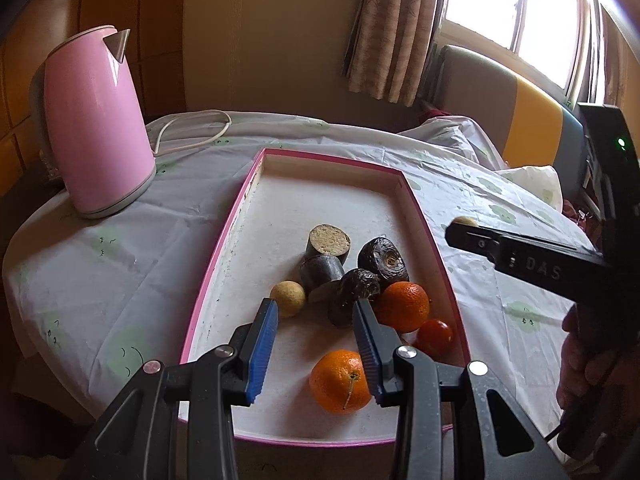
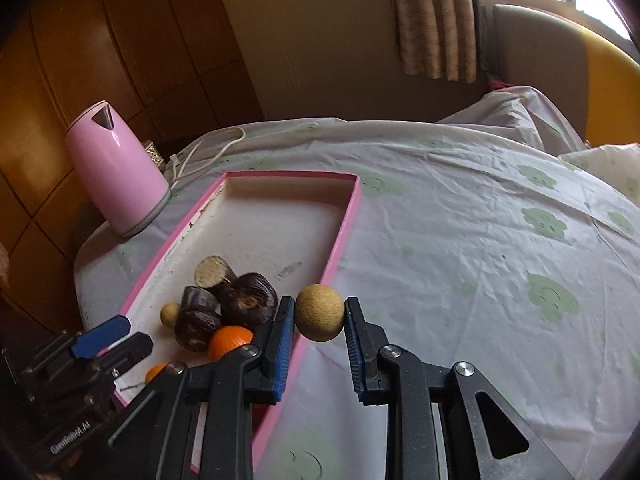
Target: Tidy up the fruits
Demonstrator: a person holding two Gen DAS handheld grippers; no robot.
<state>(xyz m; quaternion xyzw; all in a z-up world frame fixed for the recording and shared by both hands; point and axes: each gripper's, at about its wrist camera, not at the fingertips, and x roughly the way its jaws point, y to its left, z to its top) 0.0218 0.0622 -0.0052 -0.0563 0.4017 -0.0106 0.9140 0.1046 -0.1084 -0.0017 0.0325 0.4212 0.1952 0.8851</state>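
Two bits of lettering show up: "GenRobot.AI" on the left tool (image 2: 102,340) seen low left from the right wrist camera, and "DAS" along the right tool (image 1: 464,222) in the left wrist view. On the left stands a pink kettle (image 1: 94,120) with its white cord (image 1: 192,136) trailing behind, wood panelling at its back. The worktop (image 2: 460,220) wears a white cloth printed with green smiley flowers; a beige curtain (image 1: 388,28) and a bright window (image 1: 516,8) sit further right, with a grey and yellow headboard (image 1: 520,116) below.

Centre stage is a pink-rimmed tray (image 1: 224,252). Inside, left to right: a small tan ball-like fruit (image 1: 287,298), dark cut chunks of something purple-brown (image 1: 340,264), two oranges (image 1: 402,306) (image 1: 340,380) and a small red fruit (image 1: 434,336).

Left tool hangs over the tray, fingers spread, nothing between them. Right tool, just past the tray's right rim, pinches another round tan fruit (image 2: 319,312) above the cloth.
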